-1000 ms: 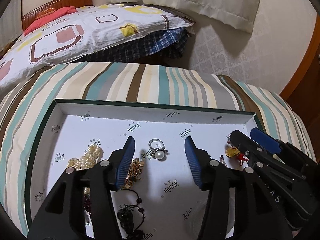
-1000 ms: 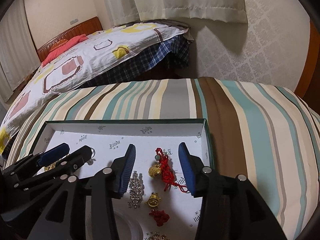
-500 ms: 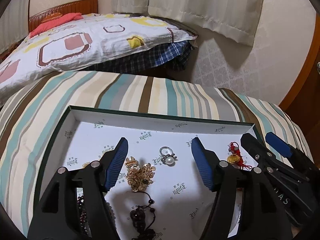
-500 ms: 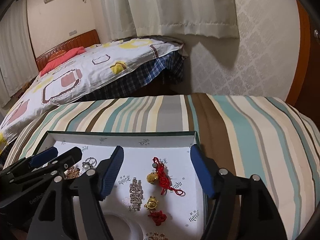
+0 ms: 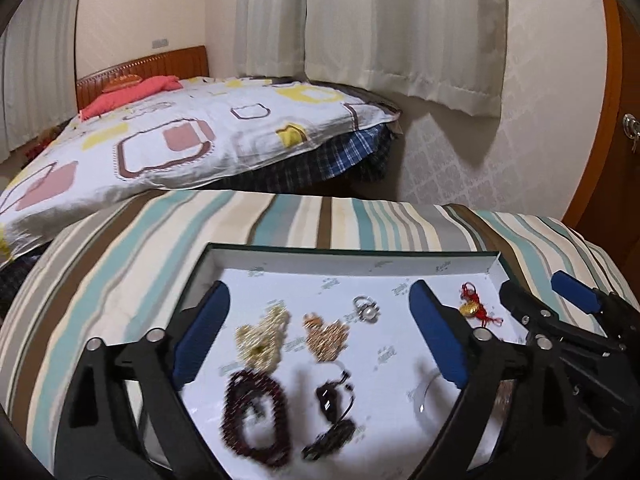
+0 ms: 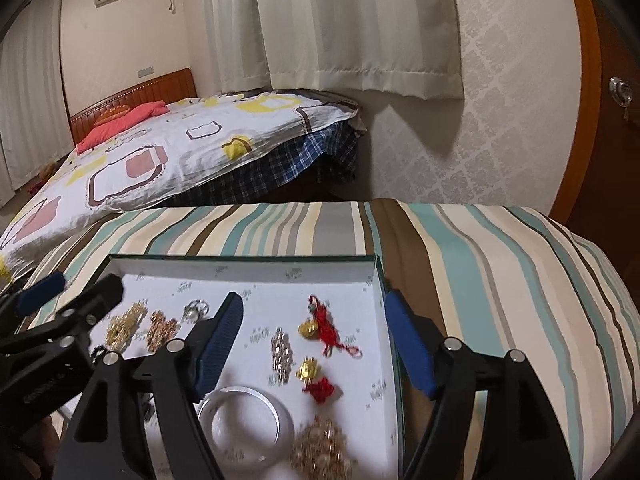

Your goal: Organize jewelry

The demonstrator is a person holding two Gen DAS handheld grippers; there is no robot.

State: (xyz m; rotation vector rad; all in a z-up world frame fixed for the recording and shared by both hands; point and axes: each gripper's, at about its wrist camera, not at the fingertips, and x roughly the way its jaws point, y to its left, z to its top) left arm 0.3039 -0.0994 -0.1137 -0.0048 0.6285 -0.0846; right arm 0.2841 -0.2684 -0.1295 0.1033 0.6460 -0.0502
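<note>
Both tools are hovering above the tray [image 5: 360, 258] with nothing gripped; the left gripper [image 5: 320, 336] is spread wide, the right gripper [image 6: 316, 344] likewise. Judged step — choosing the next piece: lower one tool squarely over a single item, keeping neighbours outside the fingers; close gently. The jewelry is lying loose in the tray — pearl ring [image 5: 366, 312] ahead between the left fingers, red-tasselled gold charm [image 6: 324, 326] between the right fingers, clear bangle [image 6: 244, 420] nearer its base.

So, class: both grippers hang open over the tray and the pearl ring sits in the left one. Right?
Not quite. The ring lies on the tray, ungripped, as the left wrist view shows. Both grippers, left and right, are open.
</note>
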